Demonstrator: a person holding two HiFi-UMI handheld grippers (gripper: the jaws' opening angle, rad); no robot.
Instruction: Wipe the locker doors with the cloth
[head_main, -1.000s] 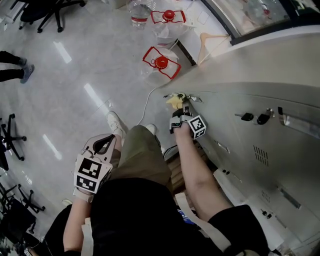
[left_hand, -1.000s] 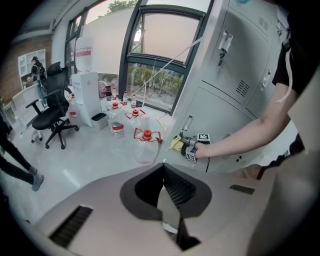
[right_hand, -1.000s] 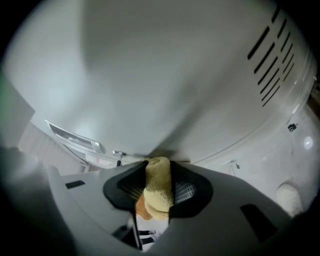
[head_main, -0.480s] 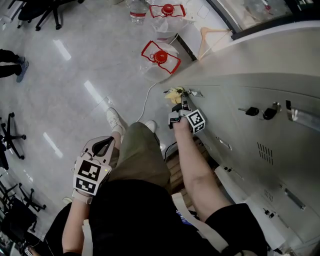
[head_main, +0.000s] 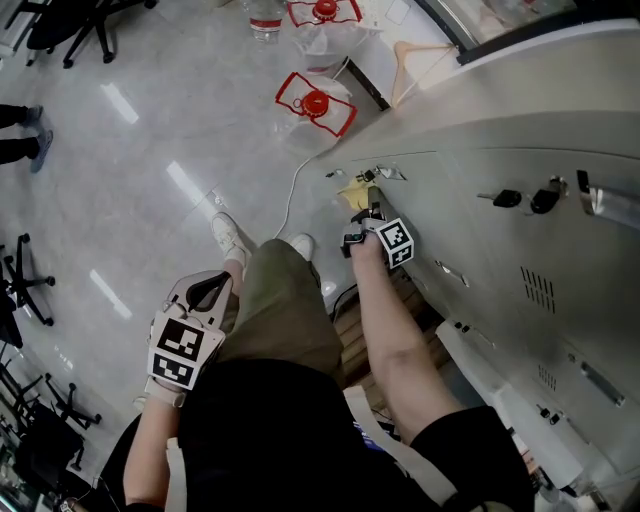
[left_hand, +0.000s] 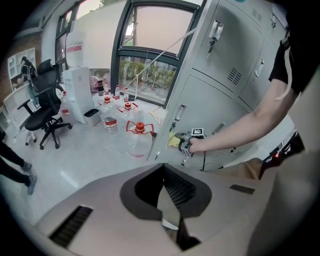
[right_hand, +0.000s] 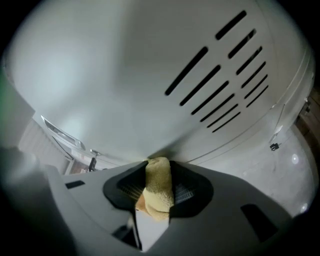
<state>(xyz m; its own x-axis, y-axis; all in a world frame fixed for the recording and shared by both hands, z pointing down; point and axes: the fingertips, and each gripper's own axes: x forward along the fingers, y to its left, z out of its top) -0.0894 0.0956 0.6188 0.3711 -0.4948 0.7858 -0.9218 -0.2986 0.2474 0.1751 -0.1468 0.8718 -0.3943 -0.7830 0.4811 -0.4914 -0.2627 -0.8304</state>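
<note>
Right tongs (head_main: 371, 210) are clenching the yellow cloth (right_hand: 158, 190), its tip pressing straight ahead against the locker door (right_hand: 125, 75), while left tongs (left_hand: 168, 207) are hanging closed, empty, well apart.

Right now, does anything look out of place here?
A wooden hanger lies on the floor beside the lockers. Otherwise ordinary: the right gripper presses the yellow cloth against a locker door.

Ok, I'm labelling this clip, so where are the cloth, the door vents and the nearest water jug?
cloth (right_hand: 156, 190): right gripper view, yellow fold between the jaws.
door vents (right_hand: 218, 80): right gripper view, middle of the slots.
water jug (head_main: 316, 102): head view, its red cap.
</note>
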